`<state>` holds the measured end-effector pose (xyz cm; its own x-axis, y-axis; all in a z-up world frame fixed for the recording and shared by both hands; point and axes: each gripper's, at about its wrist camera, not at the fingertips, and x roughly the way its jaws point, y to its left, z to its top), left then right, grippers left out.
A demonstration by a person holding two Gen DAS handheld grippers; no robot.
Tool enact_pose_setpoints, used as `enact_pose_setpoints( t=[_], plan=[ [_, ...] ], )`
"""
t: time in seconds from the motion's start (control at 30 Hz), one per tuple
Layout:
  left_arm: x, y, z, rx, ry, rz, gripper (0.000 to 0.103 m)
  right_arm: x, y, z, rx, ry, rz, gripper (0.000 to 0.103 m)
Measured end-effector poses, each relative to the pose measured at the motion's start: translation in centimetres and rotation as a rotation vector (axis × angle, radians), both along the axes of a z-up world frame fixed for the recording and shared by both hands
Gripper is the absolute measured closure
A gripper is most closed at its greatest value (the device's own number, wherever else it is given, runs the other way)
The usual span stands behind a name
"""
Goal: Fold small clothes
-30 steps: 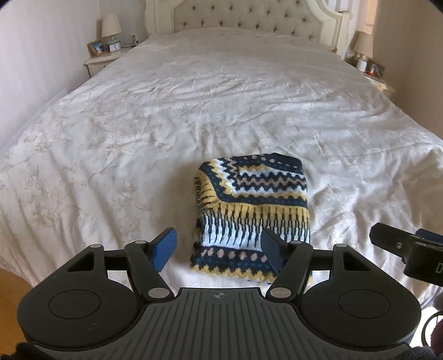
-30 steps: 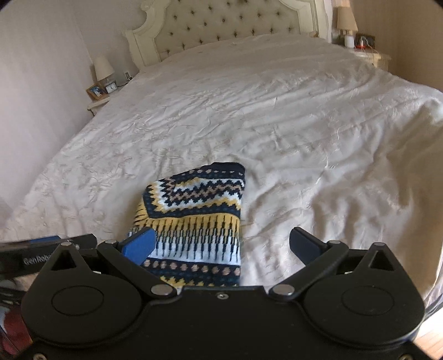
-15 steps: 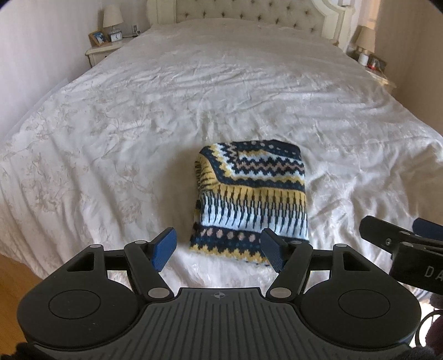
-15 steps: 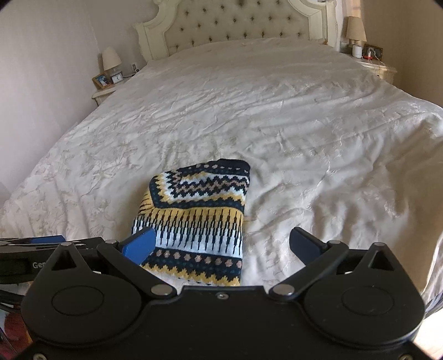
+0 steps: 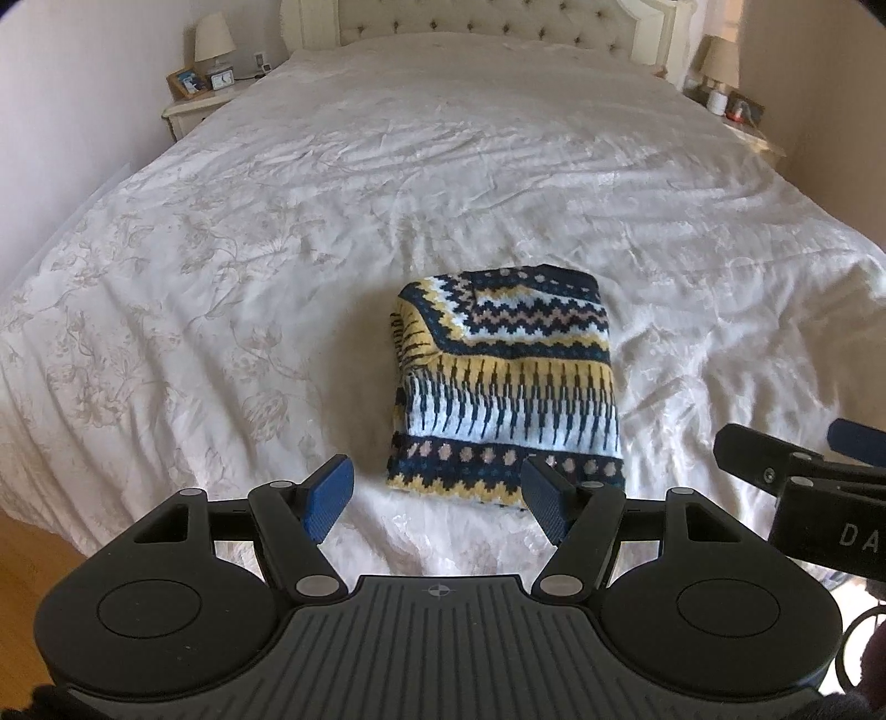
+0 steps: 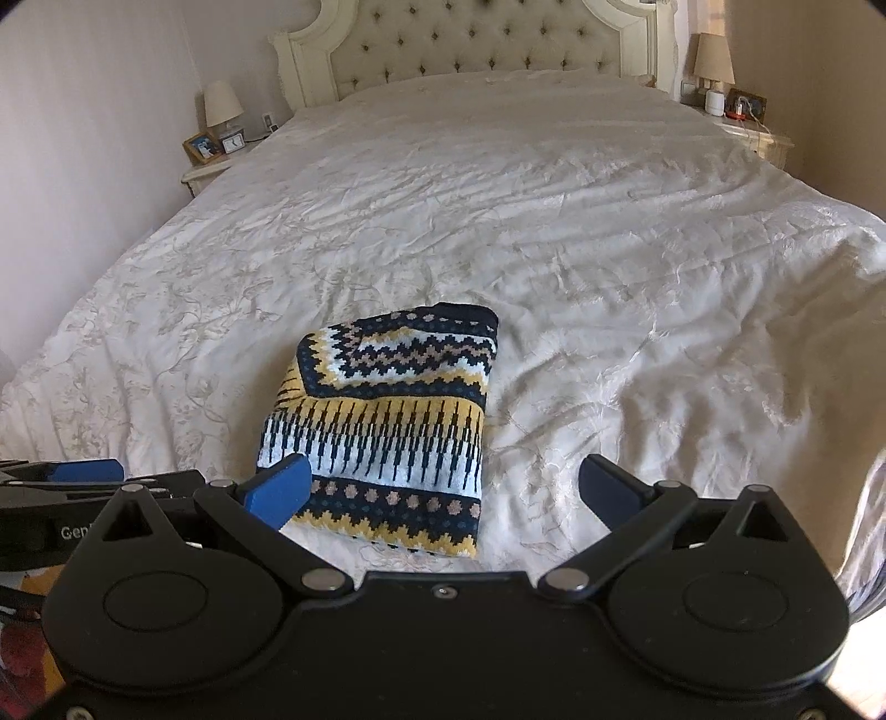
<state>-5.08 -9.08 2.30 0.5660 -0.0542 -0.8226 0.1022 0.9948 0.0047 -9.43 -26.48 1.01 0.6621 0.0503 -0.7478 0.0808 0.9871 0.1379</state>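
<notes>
So the folded knit sweater (image 5: 506,382), navy, yellow and white zigzag pattern, sits on the white bedspread (image 5: 277,232) near the foot edge, flat and squared off. Neither gripper is touching it.

The left gripper (image 5: 440,493) has its jaws apart with nothing between the blue pads, just bedspread and the sweater's near hem showing through the gap. The right gripper (image 6: 443,490) is spread even wider, also empty, with the sweater's lower right corner in between but lying well below the pads.

What each view gives you: the left wrist camera catches the right gripper poking in from the right edge, plus a strip of wooden floor (image 5: 33,548) at the lower left. The right wrist camera shows the whole tufted headboard (image 6: 476,44) and the left gripper sneaking in at its left edge.

Compared with a second ago, the sweater sits further from both cameras and more bedspread shows in front of the hem. Jaw spacing looks the same on both.
</notes>
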Motion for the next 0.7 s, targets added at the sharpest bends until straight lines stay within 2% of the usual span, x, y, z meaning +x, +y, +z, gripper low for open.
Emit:
enact_pose_setpoints(
  t=[0.7],
  plan=[
    [-1.4, 0.8, 0.3, 0.011, -0.012, -0.005, 0.037, -1.0, 0.5, 0.2, -0.002, -0.010, 0.009, 0.001]
  ],
)
